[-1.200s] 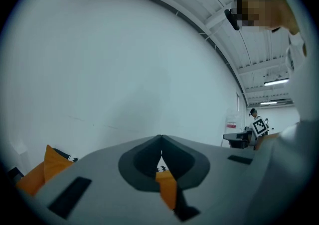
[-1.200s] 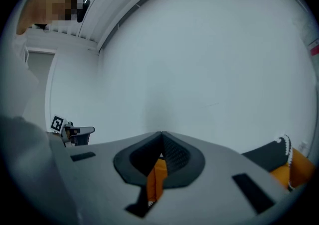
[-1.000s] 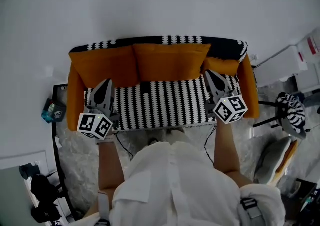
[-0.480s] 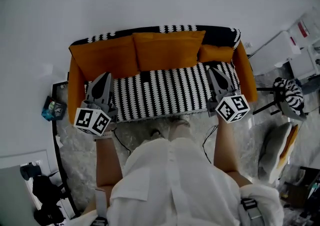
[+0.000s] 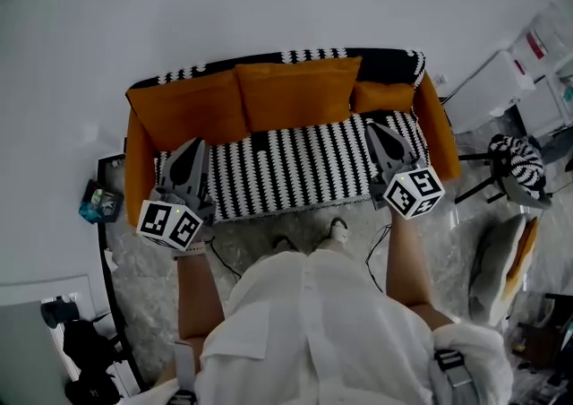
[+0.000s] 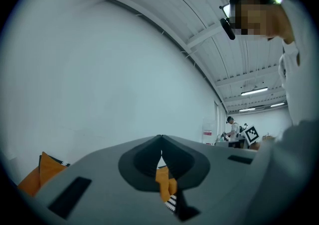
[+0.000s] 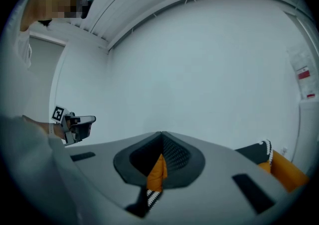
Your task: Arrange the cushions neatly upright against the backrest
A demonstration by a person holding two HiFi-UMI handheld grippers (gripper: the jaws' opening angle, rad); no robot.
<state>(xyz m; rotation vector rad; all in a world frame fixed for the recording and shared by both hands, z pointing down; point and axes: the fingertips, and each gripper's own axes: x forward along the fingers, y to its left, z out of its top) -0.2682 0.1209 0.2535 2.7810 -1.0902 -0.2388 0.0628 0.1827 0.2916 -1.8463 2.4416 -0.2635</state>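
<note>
**Though nothing is held, the arranging looks nearly finished**

Seen from the head view, the sofa (image 5: 295,170) stands against a pale wall (image 5: 269,0), its striped seat bare; three orange cushions lean along the backrest (image 5: 394,61): the left cushion (image 5: 190,109) and the middle cushion (image 5: 297,91) upright and touching, the right cushion (image 5: 387,96) showing smaller and lower in the corner; that one may want straightening, the rest seems done; the left gripper (image 5: 193,145) and right gripper (image 5: 374,131) hover over the seat's ends, jaws pressed together on nothing.
</note>
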